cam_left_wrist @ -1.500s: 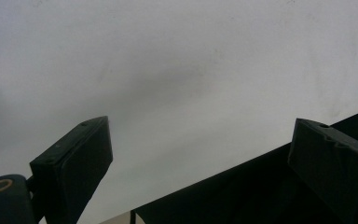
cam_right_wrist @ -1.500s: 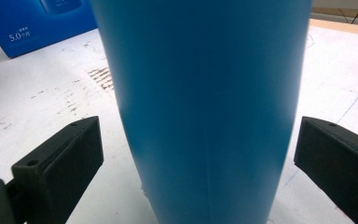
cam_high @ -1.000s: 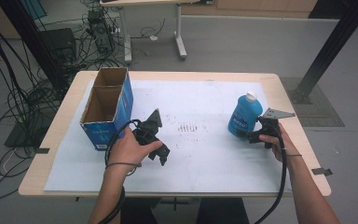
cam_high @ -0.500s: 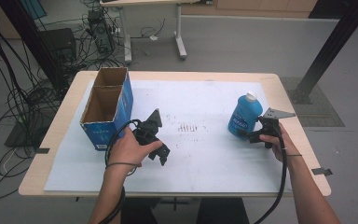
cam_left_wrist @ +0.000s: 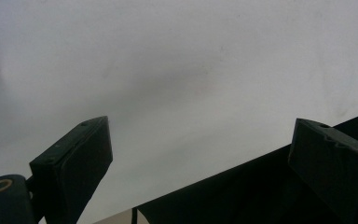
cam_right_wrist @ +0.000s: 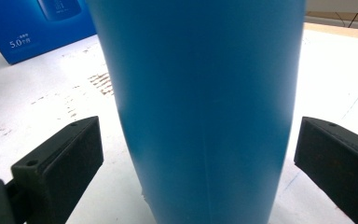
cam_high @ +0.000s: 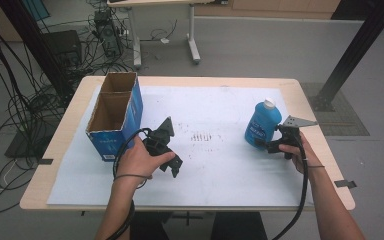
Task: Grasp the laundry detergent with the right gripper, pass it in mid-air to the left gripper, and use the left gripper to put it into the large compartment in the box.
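At nine o'clock the open blue cardboard box (cam_high: 114, 116) sits empty; our left gripper (cam_high: 175, 168) rests beside it, jaws spread on nothing. At three o'clock our right gripper (cam_high: 263, 145) straddles the upright blue plastic bottle (cam_high: 262, 123), jaws wide, so we judge grasping and moving remain.

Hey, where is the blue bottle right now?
In the high view, the blue bottle stands upright at the table's right, between the open jaws of the right tool.

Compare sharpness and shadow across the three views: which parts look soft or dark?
High view: even light, fairly sharp. Left gripper view: a soft diagonal shadow on the white sheet. Right gripper view: the blue bottle sits very close and looks soft.
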`<state>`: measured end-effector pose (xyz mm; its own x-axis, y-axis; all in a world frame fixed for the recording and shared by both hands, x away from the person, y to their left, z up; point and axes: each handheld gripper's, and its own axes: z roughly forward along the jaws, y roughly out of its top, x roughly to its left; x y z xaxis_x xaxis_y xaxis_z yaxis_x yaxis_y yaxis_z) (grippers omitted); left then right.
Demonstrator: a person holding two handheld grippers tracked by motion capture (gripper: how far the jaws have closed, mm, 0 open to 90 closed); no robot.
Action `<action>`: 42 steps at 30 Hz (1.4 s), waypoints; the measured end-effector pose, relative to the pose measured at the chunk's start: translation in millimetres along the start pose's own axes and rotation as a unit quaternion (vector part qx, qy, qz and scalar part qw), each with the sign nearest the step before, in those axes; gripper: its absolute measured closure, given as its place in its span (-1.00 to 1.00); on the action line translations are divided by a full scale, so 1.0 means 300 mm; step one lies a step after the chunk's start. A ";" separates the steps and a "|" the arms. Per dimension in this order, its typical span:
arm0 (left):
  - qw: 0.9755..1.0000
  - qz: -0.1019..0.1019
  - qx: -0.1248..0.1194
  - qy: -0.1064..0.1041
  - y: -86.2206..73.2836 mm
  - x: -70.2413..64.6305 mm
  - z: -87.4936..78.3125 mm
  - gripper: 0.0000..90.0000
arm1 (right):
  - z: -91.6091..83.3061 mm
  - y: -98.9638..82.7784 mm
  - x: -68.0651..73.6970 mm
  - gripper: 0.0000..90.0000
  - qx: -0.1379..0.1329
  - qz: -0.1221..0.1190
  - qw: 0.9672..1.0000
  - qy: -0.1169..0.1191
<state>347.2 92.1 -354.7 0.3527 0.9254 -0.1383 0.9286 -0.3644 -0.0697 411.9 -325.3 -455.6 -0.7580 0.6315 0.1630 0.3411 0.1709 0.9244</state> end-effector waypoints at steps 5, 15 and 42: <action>1.000 -0.005 0.000 -0.002 -0.002 0.005 -0.001 -0.85 | -0.001 0.001 0.002 -0.98 -0.001 0.000 1.000 0.001; 1.000 -0.004 0.000 -0.002 -0.005 0.004 -0.003 -0.85 | -0.003 0.004 0.003 -0.98 -0.001 -0.003 1.000 0.000; 1.000 -0.011 0.000 0.001 -0.007 0.002 -0.006 -0.85 | -0.005 0.005 0.005 -0.98 -0.003 -0.004 1.000 -0.001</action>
<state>345.6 93.7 -352.9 0.3324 0.9335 -0.1342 0.9363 -0.3438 -0.0724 410.4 -325.2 -453.4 -0.7600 0.6313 0.1546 0.3311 0.1712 0.9279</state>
